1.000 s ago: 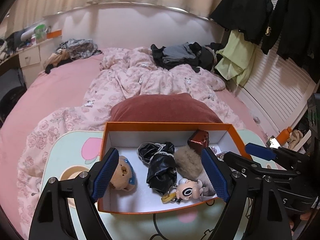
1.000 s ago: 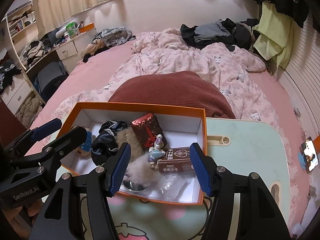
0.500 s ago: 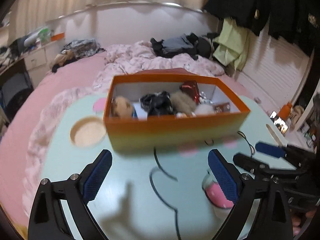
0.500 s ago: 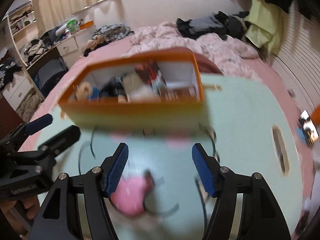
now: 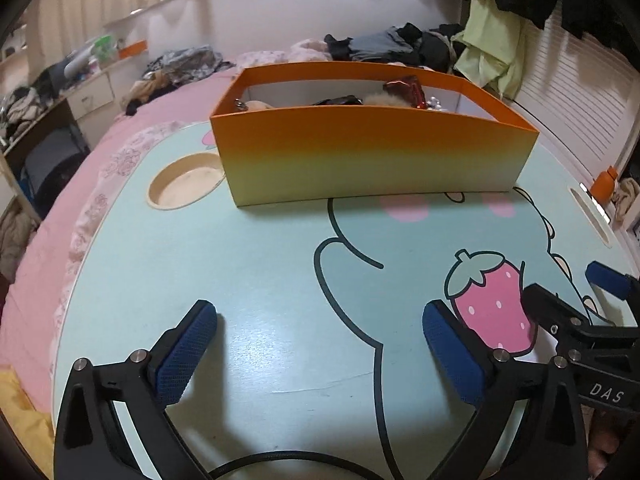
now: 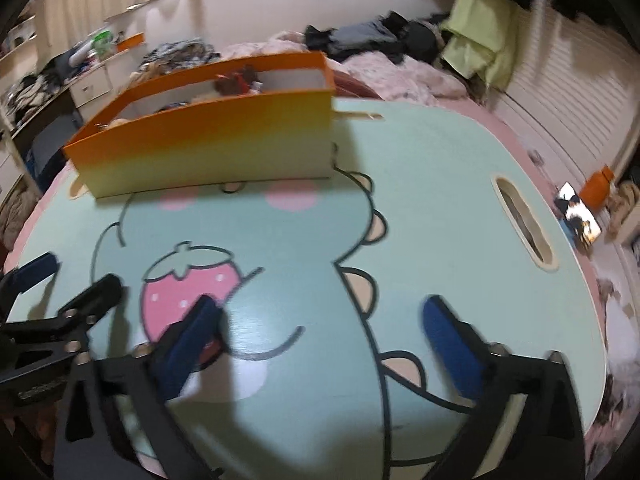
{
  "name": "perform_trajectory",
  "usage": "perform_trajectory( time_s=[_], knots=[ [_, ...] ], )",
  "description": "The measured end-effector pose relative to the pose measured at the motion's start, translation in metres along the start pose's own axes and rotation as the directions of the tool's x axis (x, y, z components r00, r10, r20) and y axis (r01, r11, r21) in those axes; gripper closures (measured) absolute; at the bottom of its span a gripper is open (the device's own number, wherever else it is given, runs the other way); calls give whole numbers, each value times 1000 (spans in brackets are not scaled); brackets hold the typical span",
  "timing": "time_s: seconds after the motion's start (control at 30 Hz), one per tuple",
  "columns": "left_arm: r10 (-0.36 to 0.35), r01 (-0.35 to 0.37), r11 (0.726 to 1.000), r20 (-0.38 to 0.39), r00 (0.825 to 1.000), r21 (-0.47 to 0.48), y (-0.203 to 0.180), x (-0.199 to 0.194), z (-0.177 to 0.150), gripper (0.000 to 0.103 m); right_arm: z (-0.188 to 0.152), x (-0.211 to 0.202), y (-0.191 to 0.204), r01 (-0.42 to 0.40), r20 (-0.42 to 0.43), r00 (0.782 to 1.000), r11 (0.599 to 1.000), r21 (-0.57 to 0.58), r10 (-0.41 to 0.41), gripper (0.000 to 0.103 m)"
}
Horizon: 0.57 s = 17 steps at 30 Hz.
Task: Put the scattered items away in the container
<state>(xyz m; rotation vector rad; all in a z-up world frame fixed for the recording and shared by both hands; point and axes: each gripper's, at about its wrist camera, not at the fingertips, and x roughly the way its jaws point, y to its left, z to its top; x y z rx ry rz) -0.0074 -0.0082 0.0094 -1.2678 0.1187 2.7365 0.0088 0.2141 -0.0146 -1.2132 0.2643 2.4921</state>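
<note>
A: From the left wrist view, the left gripper (image 5: 320, 344) hangs low over the pale green surface (image 5: 260, 264) with its jaws spread wide and nothing between them. The orange box (image 5: 372, 156) stands at the far side, well apart from it, and the items show only as tops above the rim: a red shiny thing (image 5: 404, 87), something black (image 5: 336, 101), a bit of fur (image 5: 378, 99).

B: So what could go wrong there?

A: No loose item shows on the surface in this view, so the job looks near done. The risk is a careless sweep: the box looks light, and a finger catching its near wall could slide or tip it toward the bed (image 5: 132, 136) behind.

B: And the right wrist view?

A: It is blurred, so detail is poor. The right gripper (image 6: 316, 336) is also wide open and empty, over the strawberry drawing (image 6: 188, 292). The left gripper's fingers sit just beside it at the lower left. The box (image 6: 208, 148) is at the far left corner of the surface.

B: The hazard?

A: The two grippers are close; a quick move by either could knock them together. Also, anything small left out of both views would be missed.
</note>
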Motion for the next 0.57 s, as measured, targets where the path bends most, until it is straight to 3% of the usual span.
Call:
perform_trajectory(
  time_s=[0.57],
  knots=[
    [-29,28,999,27,999,26,3,0,-4,0,0,-2,1,-4,4,1000,1000,-9,4,0]
  ],
)
